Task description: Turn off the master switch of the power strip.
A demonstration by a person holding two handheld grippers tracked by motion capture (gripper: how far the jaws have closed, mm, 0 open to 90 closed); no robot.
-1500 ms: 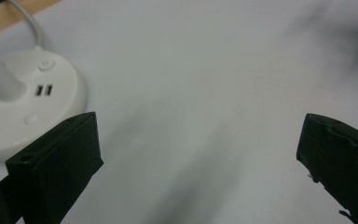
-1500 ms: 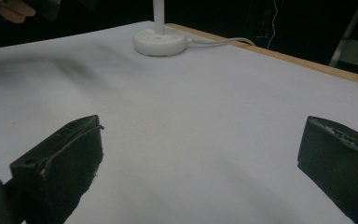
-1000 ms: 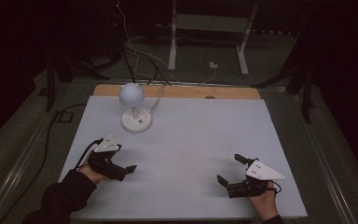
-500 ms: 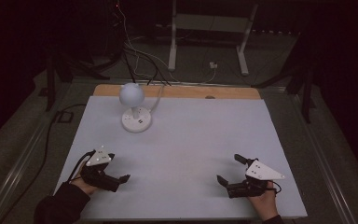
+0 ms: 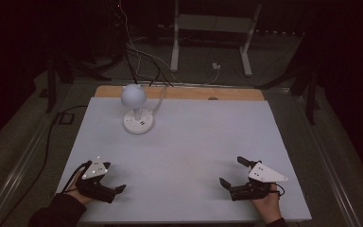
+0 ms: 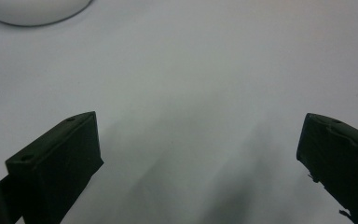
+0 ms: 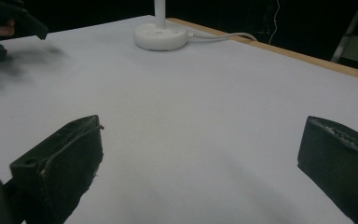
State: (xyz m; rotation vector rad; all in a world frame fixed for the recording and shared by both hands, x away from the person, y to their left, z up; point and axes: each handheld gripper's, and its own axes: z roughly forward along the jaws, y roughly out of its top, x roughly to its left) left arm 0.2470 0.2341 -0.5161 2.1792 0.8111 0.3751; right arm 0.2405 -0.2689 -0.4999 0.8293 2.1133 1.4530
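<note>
My left gripper (image 5: 115, 192) rests low over the white table top (image 5: 194, 142) near its front left corner, held in a hand, with the jaws wide apart and nothing between them. In the left gripper view the left gripper (image 6: 199, 125) looks down on bare table. My right gripper (image 5: 233, 172) sits near the front right, also open and empty. In the right gripper view the right gripper (image 7: 200, 125) faces across the table, and the left gripper (image 7: 14, 23) shows at the top left.
A white lamp with a round base (image 5: 138, 123) and a globe head (image 5: 133, 95) stands at the back left; its base (image 7: 161, 35) trails a cable off the far edge. A wooden strip (image 5: 179, 92) borders the far side. Cables and stand legs lie beyond.
My left gripper has drawn back toward the table's front edge and a little to the left. The right gripper has stayed in place.
</note>
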